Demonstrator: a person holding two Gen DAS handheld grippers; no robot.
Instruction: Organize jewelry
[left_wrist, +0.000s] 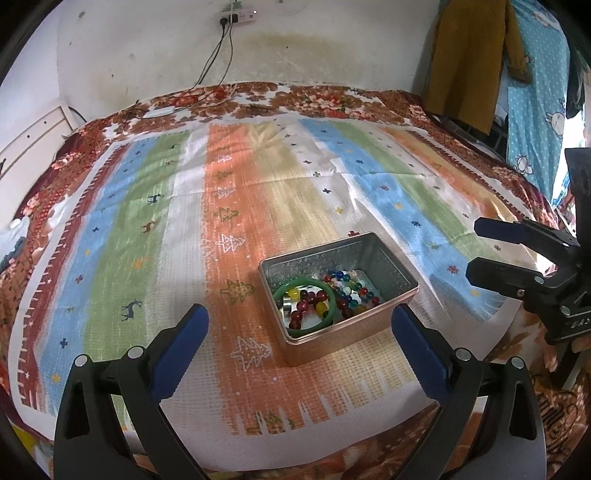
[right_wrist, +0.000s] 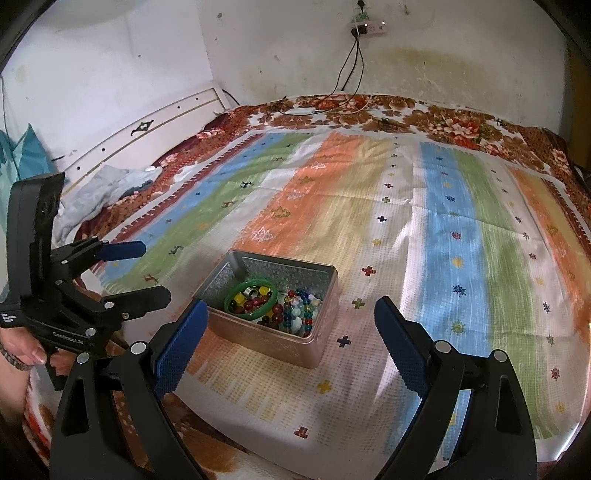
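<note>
A rectangular metal tin (left_wrist: 397, 275) (right_wrist: 325, 332) stands open on a striped cloth. Inside lie a green bangle (left_wrist: 330, 295) (right_wrist: 231, 295), a dark red bead bracelet (left_wrist: 304, 306) (right_wrist: 255, 302), a multicoloured bead bracelet (left_wrist: 349, 291) (right_wrist: 299, 314) and a small silver ring (right_wrist: 252, 294). My left gripper (left_wrist: 301, 314) (right_wrist: 142, 267) is open, its blue pads wide apart just short of the tin. My right gripper (right_wrist: 291, 304) (left_wrist: 476, 249) is open too, hovering near the tin's front with nothing between its pads.
The striped cloth (left_wrist: 258, 184) covers a floral bedspread (right_wrist: 443, 122). A white headboard (right_wrist: 155, 125) runs along the left. A wall socket with cables (right_wrist: 365, 26) hangs behind. Clothes (left_wrist: 472, 55) hang at the far right. A hand (right_wrist: 22, 347) holds the left gripper's handle.
</note>
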